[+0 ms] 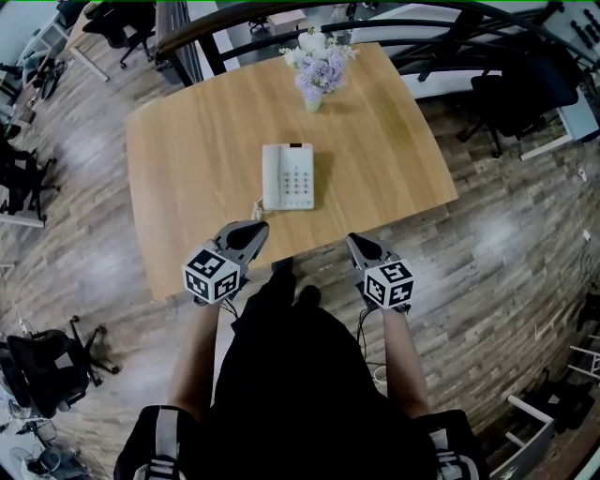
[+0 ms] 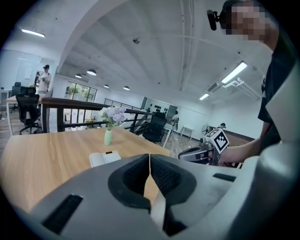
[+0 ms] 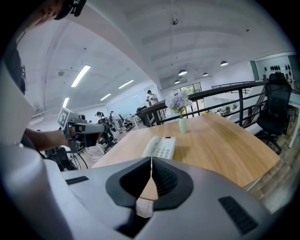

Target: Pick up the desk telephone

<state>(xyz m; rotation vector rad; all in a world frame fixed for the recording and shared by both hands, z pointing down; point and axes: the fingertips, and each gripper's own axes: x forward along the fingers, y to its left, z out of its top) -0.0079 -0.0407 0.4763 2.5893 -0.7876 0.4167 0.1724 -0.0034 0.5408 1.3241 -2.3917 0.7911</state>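
Head view: wood-plank floor (image 1: 506,244) spreads all round your wooden tabletop (image 1: 187,159), with a black office chair (image 1: 525,94) off its far right corner and a dark railing (image 1: 225,19) running behind its far edge.

You hold your left hand-held gripper (image 1: 260,226) over the near edge of the tabletop, its tips pointing at the near left corner of the phone but apart from it. In the left gripper view its jaws are pressed together with nothing between them.

Your right hand-held gripper (image 1: 352,239) hangs just off the near edge, over the floor and to the right of the phone. In the right gripper view its jaws are also closed and empty.

The white desk telephone (image 1: 288,176) lies flat near the middle of the tabletop, handset on its left side and keypad on its right, untouched by either gripper.

A small pale-green vase of lilac and white flowers (image 1: 317,70) stands upright beyond the phone, close to the far edge.
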